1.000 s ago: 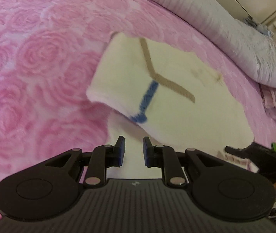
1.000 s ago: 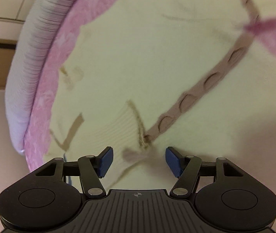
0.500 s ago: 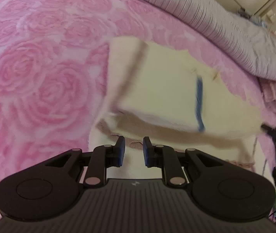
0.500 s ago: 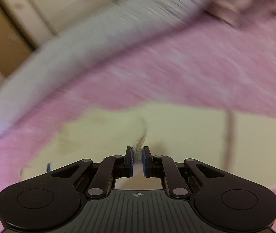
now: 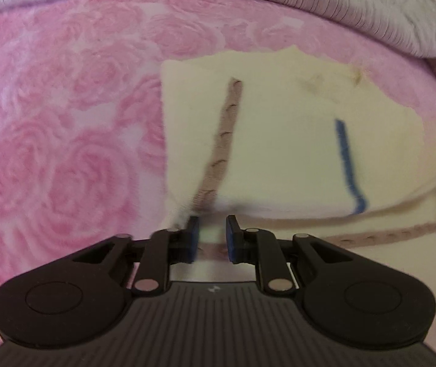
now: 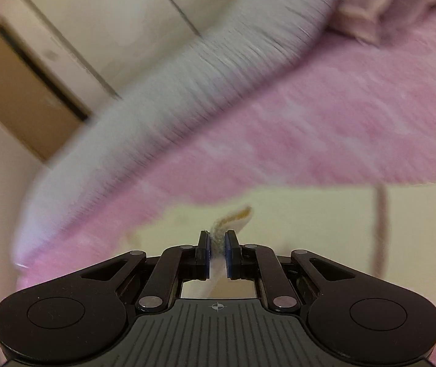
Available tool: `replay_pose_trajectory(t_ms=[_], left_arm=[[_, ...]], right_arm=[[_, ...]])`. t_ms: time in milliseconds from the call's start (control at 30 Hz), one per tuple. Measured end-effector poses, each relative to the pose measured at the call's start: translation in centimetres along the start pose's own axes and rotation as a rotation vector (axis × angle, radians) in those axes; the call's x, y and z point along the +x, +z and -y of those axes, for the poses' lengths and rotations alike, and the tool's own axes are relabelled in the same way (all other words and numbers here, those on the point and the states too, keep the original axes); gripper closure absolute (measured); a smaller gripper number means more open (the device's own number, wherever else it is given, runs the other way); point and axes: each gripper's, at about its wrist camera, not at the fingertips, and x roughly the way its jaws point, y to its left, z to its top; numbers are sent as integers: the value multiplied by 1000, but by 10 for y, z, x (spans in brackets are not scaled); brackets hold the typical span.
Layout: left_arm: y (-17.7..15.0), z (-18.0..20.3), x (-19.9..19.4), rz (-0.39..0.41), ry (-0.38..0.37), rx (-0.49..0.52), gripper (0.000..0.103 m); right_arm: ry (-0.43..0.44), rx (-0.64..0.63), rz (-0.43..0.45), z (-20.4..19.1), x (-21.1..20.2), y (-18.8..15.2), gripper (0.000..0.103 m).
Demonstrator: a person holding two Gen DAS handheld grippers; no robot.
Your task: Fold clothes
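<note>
Both tools at the cream sweater's near hem

The right tool pinches a ribbed edge of the cream sweater; the left tool, its jaws closing over cloth, sits at the hem. The sweater stretches away across the pink rose bedspread, toward the grey quilt.

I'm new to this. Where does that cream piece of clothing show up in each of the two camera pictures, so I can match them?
Left wrist view: the cream garment fills the centre and right, folded, with a brown stripe and a blue stripe.
Right wrist view: the cream garment lies along the lower middle and right, a bit of it pinched in the right gripper.
Shared landmark: the pink rose bedspread.
</note>
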Motion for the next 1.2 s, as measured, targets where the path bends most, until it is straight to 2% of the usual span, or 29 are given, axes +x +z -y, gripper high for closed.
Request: replay_pose_trajectory(t_ms=[33, 100, 200, 367, 500, 600, 667, 767, 867, 933, 1000, 1033, 1067, 1133, 1200], left_arm=[[-2, -2, 2, 1, 23, -1, 97], [-7, -11, 6, -7, 51, -36, 100], [-11, -19, 6, -16, 42, -91, 101], [-6, -12, -9, -19, 48, -34, 99], [4, -8, -32, 39, 32, -38, 99], [14, -5, -31, 77, 41, -29, 98], [20, -2, -28, 98, 49, -20, 97], [19, -1, -1, 47, 65, 3, 96], [16, 4, 13, 18, 90, 44, 96], [18, 7, 8, 17, 99, 49, 96], [18, 11, -2, 23, 95, 39, 95], [17, 13, -6, 20, 89, 31, 95], [17, 15, -10, 17, 82, 23, 95], [14, 21, -15, 1, 70, 12, 95], [9, 29, -16, -12, 62, 3, 95]], right_arm=[[7, -7, 17, 0, -3, 0, 95], [-114, -13, -41, 11, 8, -4, 95], [-275, 70, -230, 49, 47, -21, 94], [-327, 33, -247, 44, 53, -20, 94], [-395, -14, -239, 35, 40, -17, 93], [-364, -46, -178, 25, 27, -21, 91], [-330, -61, -200, 27, 32, -29, 89], [-316, -85, -255, 34, 47, -41, 87], [-313, -79, -266, 38, 36, -36, 87], [-329, -32, -249, 51, 16, -34, 85], [-356, 35, -214, 72, -11, -34, 73], [-395, 92, -204, 89, -24, -35, 63], [-438, 155, -200, 107, -35, -36, 58], [-519, 321, -174, 149, -63, -42, 57], [-533, 516, -97, 192, -98, -48, 57]])
